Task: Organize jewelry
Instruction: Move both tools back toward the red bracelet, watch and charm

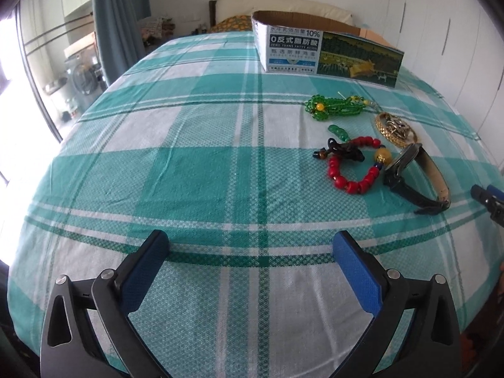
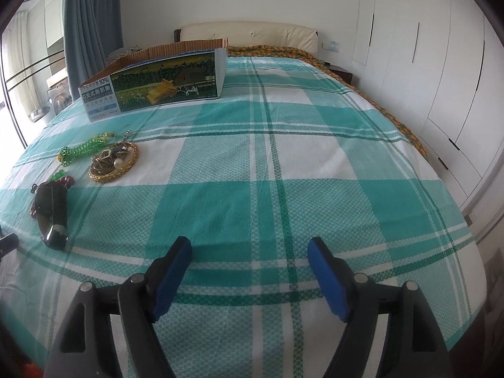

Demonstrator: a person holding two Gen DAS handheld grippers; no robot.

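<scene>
Jewelry lies on a teal plaid bedsheet (image 1: 189, 163). In the left wrist view I see a green bead necklace (image 1: 334, 104), a small green pendant (image 1: 337, 132), a red bead bracelet (image 1: 352, 170), a gold bangle with chains inside (image 1: 395, 127) and a black-strapped watch (image 1: 412, 176). An open cardboard box (image 1: 324, 52) stands behind them. My left gripper (image 1: 252, 252) is open and empty, short of the jewelry. My right gripper (image 2: 250, 253) is open and empty; the watch (image 2: 52, 211), bangle (image 2: 114, 162), green necklace (image 2: 85, 148) and box (image 2: 157, 86) lie to its left.
White wardrobe doors (image 2: 441, 78) line the right wall. A blue curtain (image 2: 91, 22) and glass doors stand at the left. A cream headboard (image 2: 249, 33) is at the far end. The right gripper's tip shows at the right edge of the left wrist view (image 1: 488, 198).
</scene>
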